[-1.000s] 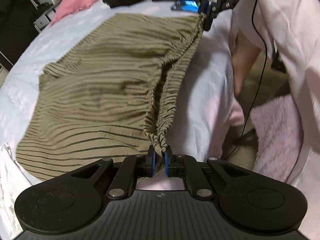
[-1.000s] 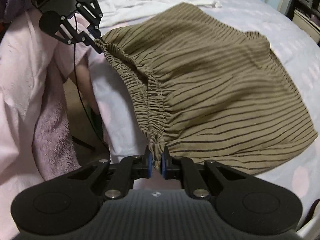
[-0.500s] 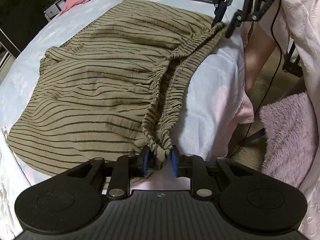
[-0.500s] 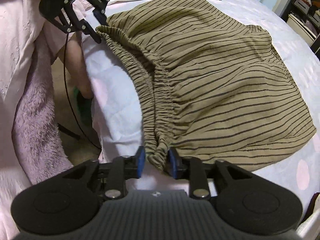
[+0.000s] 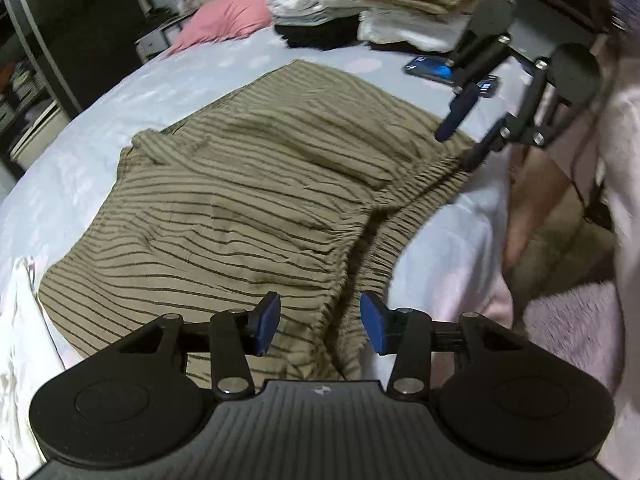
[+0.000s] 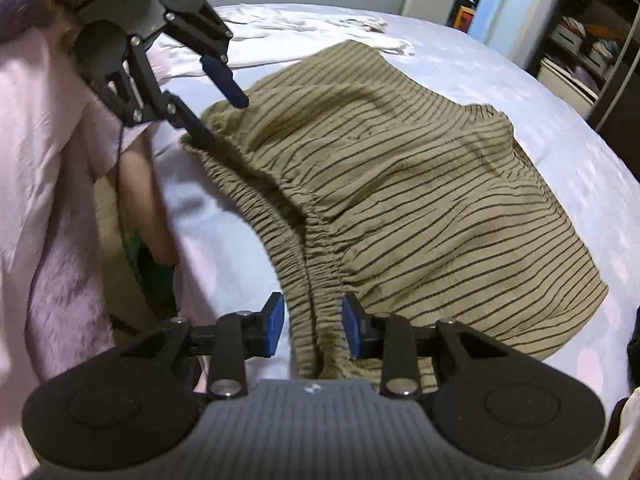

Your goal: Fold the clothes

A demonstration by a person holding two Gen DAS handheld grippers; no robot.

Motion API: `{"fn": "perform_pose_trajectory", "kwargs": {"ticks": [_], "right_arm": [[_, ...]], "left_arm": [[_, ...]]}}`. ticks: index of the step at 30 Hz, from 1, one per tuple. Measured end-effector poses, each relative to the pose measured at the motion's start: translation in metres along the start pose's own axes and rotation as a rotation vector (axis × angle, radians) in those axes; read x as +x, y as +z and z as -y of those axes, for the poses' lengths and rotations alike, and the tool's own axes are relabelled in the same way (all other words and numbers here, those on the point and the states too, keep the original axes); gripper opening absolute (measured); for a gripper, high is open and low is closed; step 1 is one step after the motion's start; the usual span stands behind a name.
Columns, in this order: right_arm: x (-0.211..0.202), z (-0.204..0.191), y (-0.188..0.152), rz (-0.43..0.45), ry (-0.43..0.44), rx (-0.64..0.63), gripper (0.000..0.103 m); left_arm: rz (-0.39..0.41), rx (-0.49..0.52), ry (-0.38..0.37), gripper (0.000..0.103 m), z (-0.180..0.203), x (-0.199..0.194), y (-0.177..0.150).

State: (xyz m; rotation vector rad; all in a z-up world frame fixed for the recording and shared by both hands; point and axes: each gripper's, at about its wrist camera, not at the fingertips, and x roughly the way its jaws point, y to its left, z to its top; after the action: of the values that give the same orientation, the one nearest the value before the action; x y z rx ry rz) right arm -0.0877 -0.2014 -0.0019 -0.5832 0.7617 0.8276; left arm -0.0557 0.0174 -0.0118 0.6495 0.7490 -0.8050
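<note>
Currently we are working with both grippers parted wide and gripping nothing. The left gripper is hovering over one end of the gathered elastic waistband of the striped olive garment, and the right gripper is straddling the other end, its pads clear of the cloth on either side. The garment is lying spread on the pale bedsheet, waistband along the bed's near edge, hem toward the far side.

Judgement: we are sitting at the lay-flat step, with the first fold not yet made. The next move is calling for a fresh pinch, probably at one side edge, to carry it across the middle; wrinkles near the waistband may want smoothing first.

Nearby we are noting a stack of folded clothes, a pink pillow, a phone close to the garment's far corner, and loose white cloth touching its hem corner. Neither seems to be blocking a fold.
</note>
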Motion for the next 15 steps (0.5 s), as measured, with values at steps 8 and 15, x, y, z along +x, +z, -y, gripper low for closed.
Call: {"fn": "perform_pose_trajectory", "kwargs": {"ticks": [8,15], "right_arm": [[0.032,0.000,-0.002,-0.066,-0.002,0.011,0.035],[0.034,0.003,-0.010,-0.095,-0.027,0.015,0.019]], "left_arm": [[-0.050,-0.040,-0.003,0.037,-0.002,0.028,-0.001],[-0.081,-0.024,0.013,0.020,-0.002,0.031,-0.010]]}}
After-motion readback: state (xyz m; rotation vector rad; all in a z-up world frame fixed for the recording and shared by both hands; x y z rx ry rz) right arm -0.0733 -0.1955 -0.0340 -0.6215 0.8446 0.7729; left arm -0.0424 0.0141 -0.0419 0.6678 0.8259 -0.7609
